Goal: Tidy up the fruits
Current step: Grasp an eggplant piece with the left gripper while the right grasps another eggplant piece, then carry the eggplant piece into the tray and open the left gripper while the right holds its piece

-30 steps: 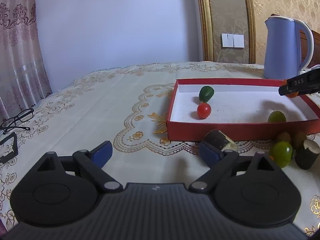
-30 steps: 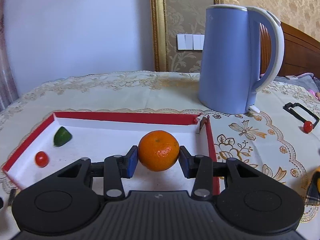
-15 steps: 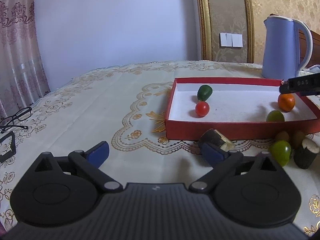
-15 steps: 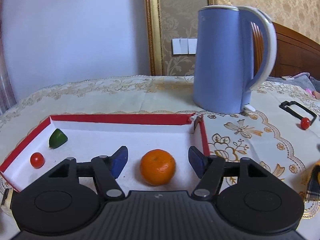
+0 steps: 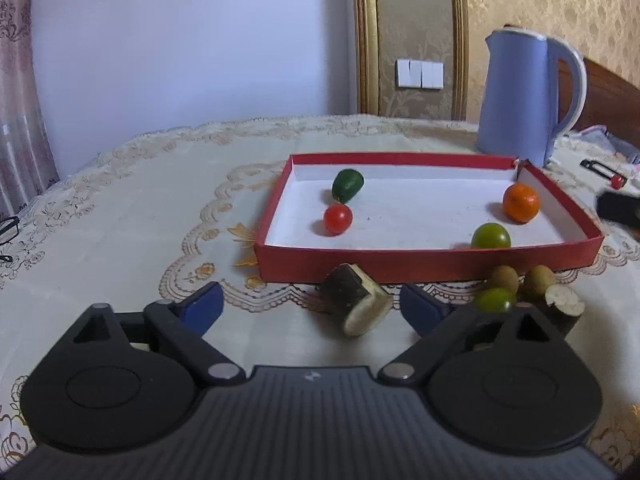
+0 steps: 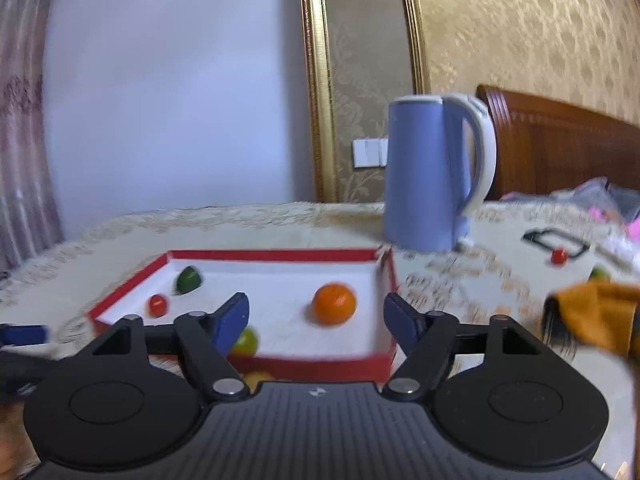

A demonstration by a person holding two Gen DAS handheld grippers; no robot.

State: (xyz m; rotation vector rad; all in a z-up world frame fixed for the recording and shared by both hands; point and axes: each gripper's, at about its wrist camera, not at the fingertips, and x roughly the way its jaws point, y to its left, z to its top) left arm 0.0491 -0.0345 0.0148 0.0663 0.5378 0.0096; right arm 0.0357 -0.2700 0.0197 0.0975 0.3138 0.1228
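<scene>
A red tray with a white floor holds a dark green fruit, a cherry tomato, a green round fruit and an orange. My left gripper hovers before the tray's front wall, its jaws closing. A dark cut stub lies between its fingers, untouched. A green fruit and brown fruits lie beside it. My right gripper is back from the tray, jaws opening and empty. The orange lies free beyond them.
A blue kettle stands behind the tray's far right corner. Another cut stub lies at the right. Glasses rest at the left table edge. A black frame with a red ball and an orange-brown cloth lie right of the tray.
My right gripper let go of the orange, opened and pulled back; the orange now rests in the tray's right corner. The left gripper's jaws widened, then narrowed a little.
</scene>
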